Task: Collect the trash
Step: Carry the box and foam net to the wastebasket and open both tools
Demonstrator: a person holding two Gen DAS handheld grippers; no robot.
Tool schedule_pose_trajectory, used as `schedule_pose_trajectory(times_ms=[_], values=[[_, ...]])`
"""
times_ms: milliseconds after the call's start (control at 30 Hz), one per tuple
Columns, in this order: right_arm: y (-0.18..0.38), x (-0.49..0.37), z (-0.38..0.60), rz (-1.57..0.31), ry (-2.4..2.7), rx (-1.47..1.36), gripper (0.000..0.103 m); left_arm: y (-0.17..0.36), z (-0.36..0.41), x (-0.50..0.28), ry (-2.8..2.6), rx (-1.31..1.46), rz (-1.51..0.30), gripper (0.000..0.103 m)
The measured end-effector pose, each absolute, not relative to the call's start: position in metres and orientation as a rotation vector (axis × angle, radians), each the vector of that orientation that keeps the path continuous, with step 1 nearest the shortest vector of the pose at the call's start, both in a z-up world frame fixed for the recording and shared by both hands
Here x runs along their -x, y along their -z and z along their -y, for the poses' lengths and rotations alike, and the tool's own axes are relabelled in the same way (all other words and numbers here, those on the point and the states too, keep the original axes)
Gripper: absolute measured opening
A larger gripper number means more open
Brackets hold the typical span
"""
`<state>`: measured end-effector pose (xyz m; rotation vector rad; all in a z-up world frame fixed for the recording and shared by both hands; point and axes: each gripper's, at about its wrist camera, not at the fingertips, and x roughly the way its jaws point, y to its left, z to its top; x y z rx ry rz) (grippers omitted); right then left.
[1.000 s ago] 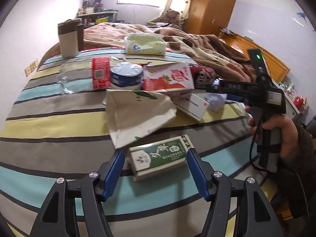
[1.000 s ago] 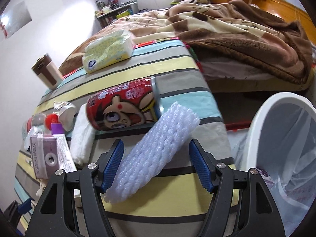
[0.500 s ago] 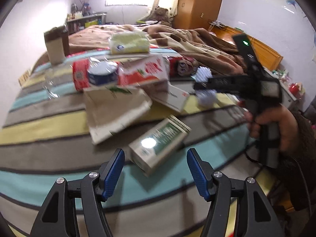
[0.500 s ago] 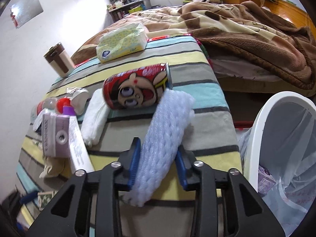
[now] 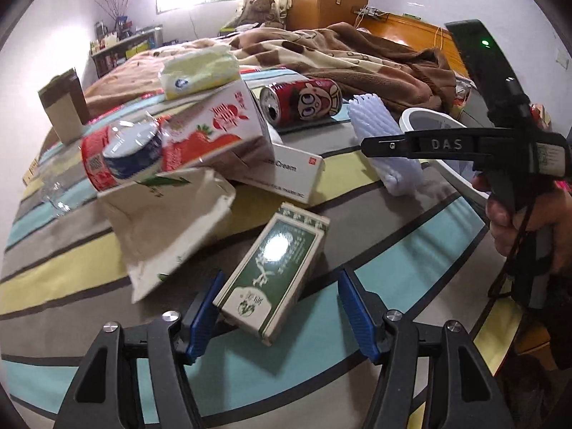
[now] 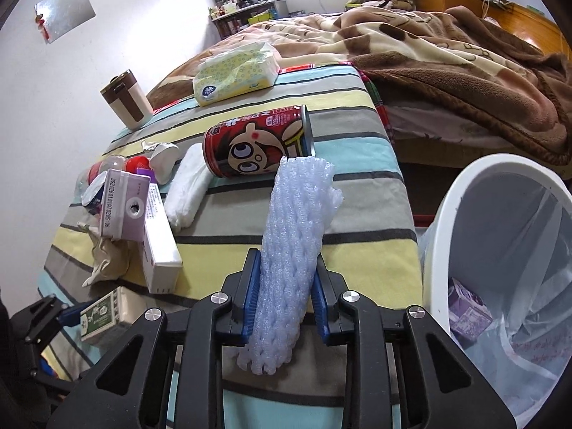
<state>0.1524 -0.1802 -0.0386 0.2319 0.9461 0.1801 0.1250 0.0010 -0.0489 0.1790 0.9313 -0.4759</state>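
Note:
My right gripper (image 6: 284, 287) is shut on a white foam net sleeve (image 6: 293, 236) and holds it above the striped bed; the sleeve also shows in the left wrist view (image 5: 384, 146). A white bin (image 6: 461, 193) with a plastic liner stands to the right of it. My left gripper (image 5: 280, 304) is open, its blue pads on either side of a green and white box (image 5: 275, 268) lying on the bed; the left pad is close to the box. The same box shows in the right wrist view (image 6: 102, 312).
A red cartoon can (image 6: 255, 141), a strawberry carton (image 5: 214, 132), a cream box (image 5: 286, 175), a paper bag (image 5: 171, 218), a tissue pack (image 6: 236, 71) and a brown cup (image 6: 125, 100) lie on the striped bed (image 5: 411, 250). A brown blanket (image 6: 447, 57) covers the far side.
My right gripper closed on the foam sleeve and lifted it off the bed. My left gripper moved closer to the green box, which turned lengthwise between the pads.

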Motion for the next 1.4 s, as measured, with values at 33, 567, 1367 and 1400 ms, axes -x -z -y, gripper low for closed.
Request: schedule_pose_trajectory(times_ms=[33,567,1367,1400], values=[[0.039,-0.151,0.181,-0.945,-0.182,-0.238,0.027,0.049,0.0,-0.125,0.48,-0.175,-0.932,0.061],[0.036,-0.138,0.186,-0.922,-0.191,-0.234,0.027,0.05,0.008,-0.136,0.44,-0.127,-0.945,0.05],[0.004,-0.098,0.219,-0.79,-0.167,-0.235,0.027,0.003,0.04,-0.112,0.437,-0.062,-0.825,0.033],[0.002,-0.097,0.222,-0.783,-0.161,-0.236,0.027,0.0,0.043,-0.111,0.442,-0.062,-0.816,0.033]])
